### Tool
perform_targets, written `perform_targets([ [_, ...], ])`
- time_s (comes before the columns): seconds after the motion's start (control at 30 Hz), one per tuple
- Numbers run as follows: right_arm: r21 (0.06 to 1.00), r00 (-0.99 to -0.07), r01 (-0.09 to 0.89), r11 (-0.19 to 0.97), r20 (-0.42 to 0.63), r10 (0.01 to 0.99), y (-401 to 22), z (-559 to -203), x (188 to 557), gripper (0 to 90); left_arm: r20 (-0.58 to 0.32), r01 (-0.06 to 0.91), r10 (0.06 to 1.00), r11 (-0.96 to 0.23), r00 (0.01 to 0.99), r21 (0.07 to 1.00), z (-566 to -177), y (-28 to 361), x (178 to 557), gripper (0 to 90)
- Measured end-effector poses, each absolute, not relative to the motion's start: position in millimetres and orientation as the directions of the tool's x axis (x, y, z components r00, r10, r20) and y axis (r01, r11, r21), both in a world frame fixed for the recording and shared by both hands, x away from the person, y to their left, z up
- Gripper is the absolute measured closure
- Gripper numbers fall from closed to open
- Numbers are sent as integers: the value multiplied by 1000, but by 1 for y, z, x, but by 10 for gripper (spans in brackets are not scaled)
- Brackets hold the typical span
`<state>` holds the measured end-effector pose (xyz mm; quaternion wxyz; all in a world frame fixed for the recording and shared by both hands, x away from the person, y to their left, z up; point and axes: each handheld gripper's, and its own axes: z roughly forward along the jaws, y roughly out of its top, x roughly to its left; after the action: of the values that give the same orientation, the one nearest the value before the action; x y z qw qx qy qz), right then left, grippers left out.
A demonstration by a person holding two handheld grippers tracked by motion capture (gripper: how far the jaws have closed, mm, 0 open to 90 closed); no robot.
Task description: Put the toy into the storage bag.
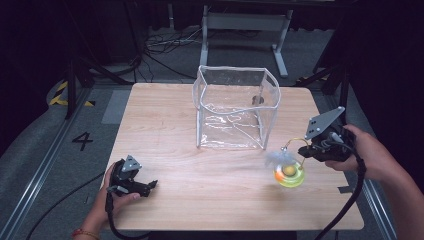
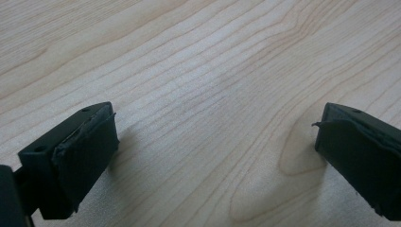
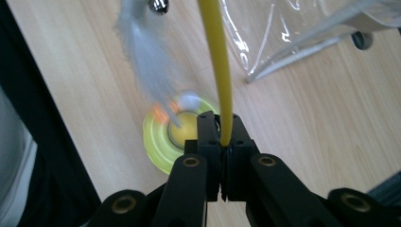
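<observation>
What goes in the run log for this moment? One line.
left gripper: open, empty, on table | right gripper: shut on yellow rod | clear bag: upright

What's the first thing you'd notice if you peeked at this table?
The bright yellow toy near the table's right edge catches the eye first: a round disc with a white feather, held by its yellow wand in the shut jaws of the right gripper. Next comes the big clear plastic box standing open in the middle of the wooden table. The left gripper rests open at the near left.
</observation>
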<state>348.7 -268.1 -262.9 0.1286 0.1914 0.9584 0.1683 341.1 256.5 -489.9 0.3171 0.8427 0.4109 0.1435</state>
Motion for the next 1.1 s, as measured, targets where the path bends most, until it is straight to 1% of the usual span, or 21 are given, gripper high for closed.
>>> perform_targets([
  [0.3, 388, -847, 391, 834, -202, 491, -294, -251, 369, 883, -18, 601, 783, -462, 622, 652, -490, 257, 341, 5],
  [0.6, 403, -798, 446, 799, -225, 559, -307, -232, 388, 883, -18, 601, 783, -462, 621, 652, -490, 256, 341, 5],
  [0.7, 407, -790, 454, 793, -228, 570, -310, -228, 393, 883, -18, 601, 783, -462, 621, 652, -490, 256, 341, 5],
  [0.9, 422, -753, 481, 769, -251, 608, -314, -209, 407, 883, -18, 601, 783, -463, 622, 652, -490, 257, 341, 5],
  [1.1, 436, -733, 478, 763, -282, 620, -314, -189, 416, 883, -18, 601, 784, -461, 621, 652, -490, 256, 341, 5],
])
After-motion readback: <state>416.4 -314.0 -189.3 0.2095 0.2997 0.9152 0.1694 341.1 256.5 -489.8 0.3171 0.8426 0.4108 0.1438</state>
